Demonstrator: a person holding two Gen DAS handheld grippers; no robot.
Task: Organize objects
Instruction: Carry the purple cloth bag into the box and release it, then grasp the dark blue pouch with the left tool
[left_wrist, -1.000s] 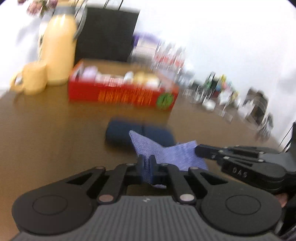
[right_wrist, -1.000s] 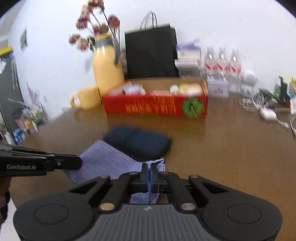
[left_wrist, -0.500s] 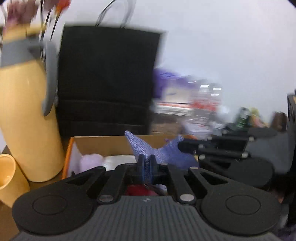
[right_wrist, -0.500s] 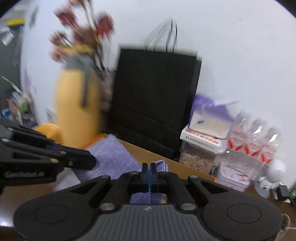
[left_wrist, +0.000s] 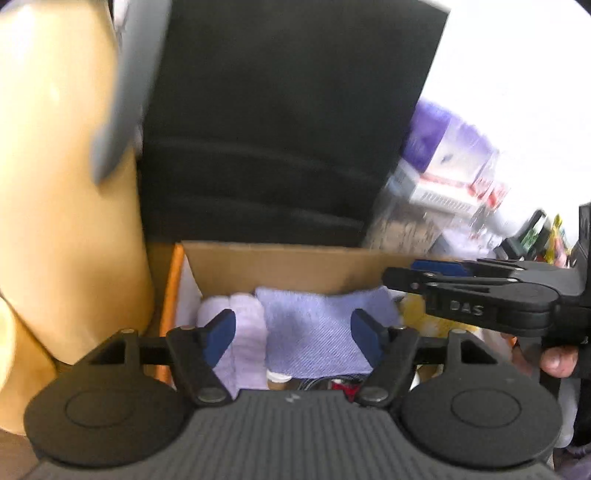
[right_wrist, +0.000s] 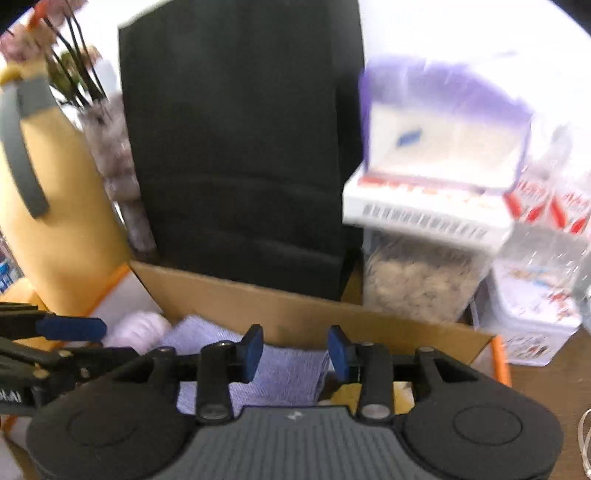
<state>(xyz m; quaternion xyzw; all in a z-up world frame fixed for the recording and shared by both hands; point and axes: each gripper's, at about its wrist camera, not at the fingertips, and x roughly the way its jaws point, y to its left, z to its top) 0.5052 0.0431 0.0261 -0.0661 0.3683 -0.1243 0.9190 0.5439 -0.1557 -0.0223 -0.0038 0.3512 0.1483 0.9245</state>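
The purple woven cloth (left_wrist: 314, 328) lies inside the cardboard box (left_wrist: 280, 264), draped over its contents beside a pale lilac rolled item (left_wrist: 243, 332). My left gripper (left_wrist: 293, 334) hovers over the box with its jaws opening; the cloth is below and between them, untouched by the pads. The right gripper (right_wrist: 295, 349) is also above the box (right_wrist: 332, 317), jaws opening, with the cloth (right_wrist: 284, 373) lying free between its blue pads. Each gripper shows in the other's view: the right one (left_wrist: 439, 271) at right, the left one (right_wrist: 70, 328) at left.
A black paper bag (right_wrist: 240, 147) stands right behind the box. A tall yellow jug (left_wrist: 62, 184) with dried flowers is at its left. To the right are a purple-lidded carton (right_wrist: 439, 147), a jar of grains (right_wrist: 417, 280) and water bottles (right_wrist: 546, 221). A finger (left_wrist: 557, 360) shows at the right.
Both grippers carried the cloth from the table forward over the box, then let go. Their jaws went from shut on the cloth to parted, and the cloth dropped into the box.
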